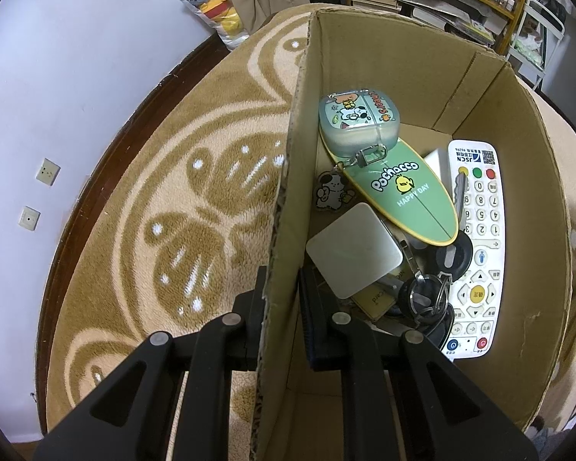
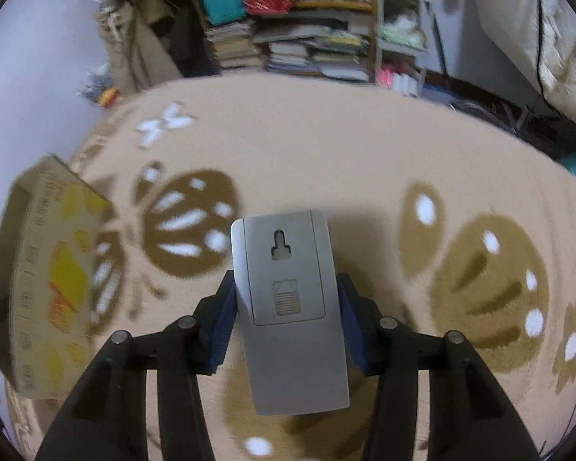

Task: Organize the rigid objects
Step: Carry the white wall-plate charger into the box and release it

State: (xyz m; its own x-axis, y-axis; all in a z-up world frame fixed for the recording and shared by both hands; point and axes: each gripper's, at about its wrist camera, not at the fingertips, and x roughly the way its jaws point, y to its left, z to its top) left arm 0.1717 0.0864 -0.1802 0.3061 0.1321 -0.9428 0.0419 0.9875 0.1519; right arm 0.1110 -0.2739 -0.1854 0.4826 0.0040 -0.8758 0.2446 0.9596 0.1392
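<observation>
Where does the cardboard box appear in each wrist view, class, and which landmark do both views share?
Left wrist view: the cardboard box fills the centre and right, open and holding small items; the left gripper is shut on its near wall.
Right wrist view: the box sits at the left edge, seen from outside, blurred.
Shared landmark: the tan butterfly-patterned rug under it.

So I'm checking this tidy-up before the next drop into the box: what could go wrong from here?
1. The right claw grips the grey remote only by its side edges, with both ends sticking out past the pads; it could tip or slip.
2. The cardboard box is already crowded: white remote, keys, green case. Another item may land on top and slide.
3. The left claw pinches one box wall, which could bend.
</observation>
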